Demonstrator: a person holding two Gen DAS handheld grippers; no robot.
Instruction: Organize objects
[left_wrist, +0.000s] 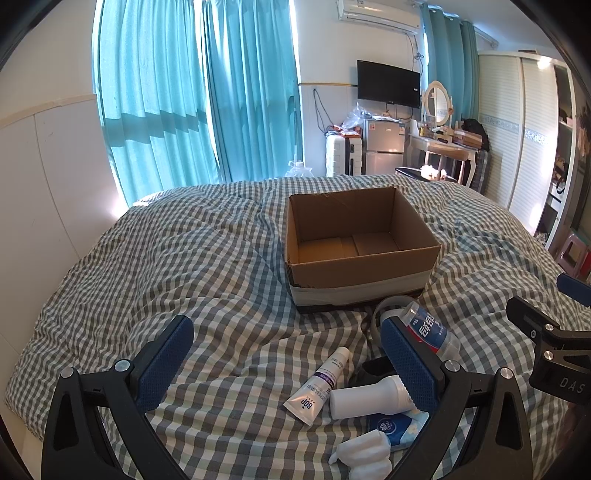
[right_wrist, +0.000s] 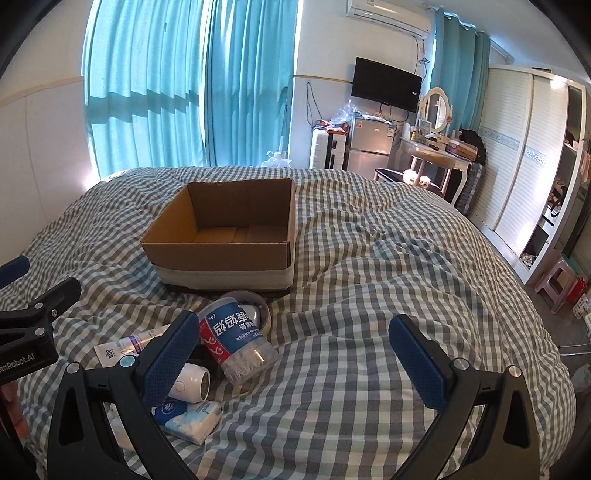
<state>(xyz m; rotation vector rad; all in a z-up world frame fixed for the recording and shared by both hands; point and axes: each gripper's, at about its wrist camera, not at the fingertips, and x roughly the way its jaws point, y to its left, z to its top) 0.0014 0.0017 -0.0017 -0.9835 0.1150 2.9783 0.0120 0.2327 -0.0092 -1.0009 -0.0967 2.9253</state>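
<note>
- The white bottle (left_wrist: 365, 400) is partly hidden behind a blue finger pad (left_wrist: 406, 360).
- The dark object (left_wrist: 373, 371) beside it cannot be identified.
- The tissue pack (right_wrist: 188, 415) is partly covered.

Daylight comes through the curtains (left_wrist: 195, 92), which glow bright teal, with blown-out glare on the wall (left_wrist: 110, 206) beside them. The bed (right_wrist: 369, 295) is evenly lit, its folds casting soft shadows. Both views are sharp, bowed at the edges, with black corners.
</note>
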